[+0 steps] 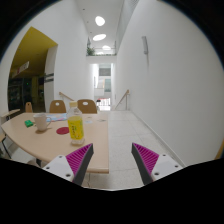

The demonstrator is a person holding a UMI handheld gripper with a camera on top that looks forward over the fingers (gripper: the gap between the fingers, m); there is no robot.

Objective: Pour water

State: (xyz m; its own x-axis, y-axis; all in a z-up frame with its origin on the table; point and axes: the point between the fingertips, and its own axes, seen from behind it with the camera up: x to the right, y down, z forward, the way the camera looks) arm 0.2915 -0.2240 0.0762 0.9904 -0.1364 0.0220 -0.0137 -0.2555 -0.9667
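Note:
A clear bottle (76,126) with yellow liquid and a white cap stands upright on a light wooden table (45,140), just ahead of my left finger. A small pale cup (42,125) stands on the table to the bottle's left. My gripper (112,158) is open and empty. Its magenta pads (79,157) stand wide apart, with bare floor between them. The gripper is near the table's right edge, short of the bottle.
Wooden chairs (87,105) stand behind the table. A white wall (175,80) runs along the right. A pale tiled floor (125,130) leads to a corridor with a doorway beyond. A yellow wall (35,55) is at the left.

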